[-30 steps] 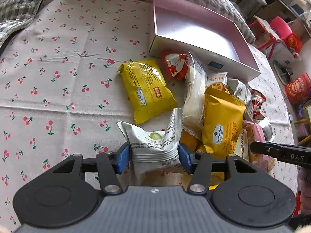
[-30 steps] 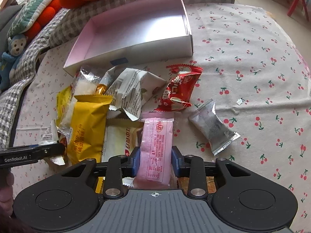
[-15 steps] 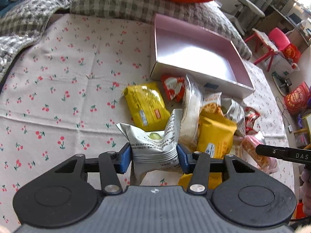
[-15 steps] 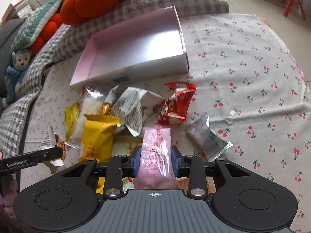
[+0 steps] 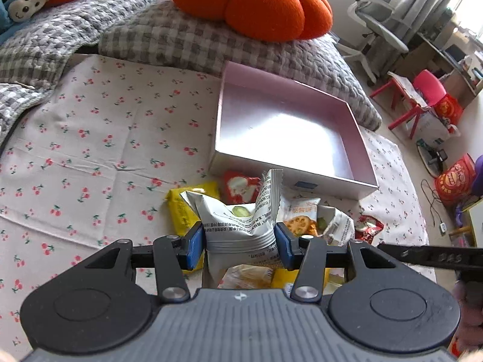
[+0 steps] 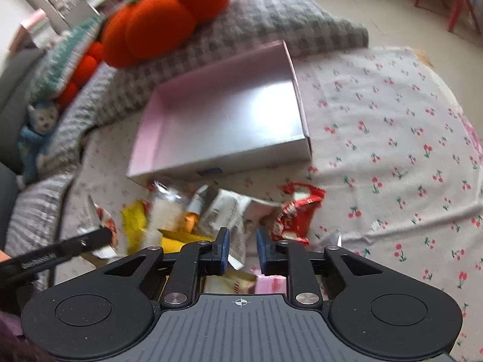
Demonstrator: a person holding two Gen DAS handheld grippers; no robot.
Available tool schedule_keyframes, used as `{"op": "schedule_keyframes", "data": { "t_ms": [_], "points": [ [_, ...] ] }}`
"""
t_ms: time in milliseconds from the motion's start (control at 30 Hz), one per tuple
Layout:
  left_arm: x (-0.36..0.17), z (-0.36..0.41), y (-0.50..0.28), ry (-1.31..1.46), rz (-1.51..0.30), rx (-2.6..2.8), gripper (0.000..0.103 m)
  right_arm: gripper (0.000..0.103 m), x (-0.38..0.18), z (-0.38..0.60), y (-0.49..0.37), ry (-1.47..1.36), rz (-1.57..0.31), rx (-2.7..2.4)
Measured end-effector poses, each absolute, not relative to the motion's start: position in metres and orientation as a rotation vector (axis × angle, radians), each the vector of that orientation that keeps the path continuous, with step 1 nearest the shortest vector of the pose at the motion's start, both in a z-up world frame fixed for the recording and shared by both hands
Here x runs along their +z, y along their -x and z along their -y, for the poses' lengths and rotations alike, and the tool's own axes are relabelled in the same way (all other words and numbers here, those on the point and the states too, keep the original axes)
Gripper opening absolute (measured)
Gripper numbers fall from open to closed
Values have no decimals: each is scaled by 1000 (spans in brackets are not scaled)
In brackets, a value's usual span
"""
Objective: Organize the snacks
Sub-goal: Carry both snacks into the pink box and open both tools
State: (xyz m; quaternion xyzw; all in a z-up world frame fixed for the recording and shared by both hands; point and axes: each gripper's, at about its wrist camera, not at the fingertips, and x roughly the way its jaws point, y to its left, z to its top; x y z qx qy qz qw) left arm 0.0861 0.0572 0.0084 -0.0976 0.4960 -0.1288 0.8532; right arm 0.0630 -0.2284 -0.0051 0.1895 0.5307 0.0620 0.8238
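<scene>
A: Where the left gripper (image 5: 240,242) clamps it between blue pads, what does the white snack packet (image 5: 241,220) look like?

B: It is a crinkled white pouch with dark print and a green motif, held upright above the snack pile (image 5: 305,220), its serrated top edge raised toward the pink box (image 5: 289,178).

A: And the right gripper (image 6: 243,249)?

B: Its jaws stand apart with nothing pinched between the pads; a pink packet (image 6: 270,283) lies just below them, partly hidden by the gripper body. This view is motion-blurred.

A: What lies beyond?

B: A red packet (image 6: 297,214) and a yellow packet (image 5: 181,211) rest on the cherry-print cloth (image 5: 90,150) just before the box, which is open and shallow, with a pale interior. Behind it, a grey checked quilt (image 5: 169,39) carries an orange pumpkin cushion (image 5: 250,3); a red stool (image 5: 413,96) stands farther right.
</scene>
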Motion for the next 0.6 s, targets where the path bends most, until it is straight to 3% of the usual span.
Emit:
{"op": "schedule_keyframes", "data": {
  "t_ms": [67, 267, 433, 533, 600],
  "points": [
    [6, -53, -85, 199, -1052, -281, 46, 43, -14, 225, -64, -390, -1181, 119],
    [3, -56, -79, 178, -1066, -288, 46, 50, -32, 220, -53, -307, -1266, 120],
    [0, -57, -78, 172, -1076, -280, 46, 49, -46, 213, -46, -252, -1304, 126],
    [2, -55, -79, 178, -1071, -279, 46, 36, -53, 210, -44, -258, -1307, 135],
    [5, -55, -79, 187, -1063, -279, 46, 33, -50, 209, -42, -248, -1280, 141]
  ]
}}
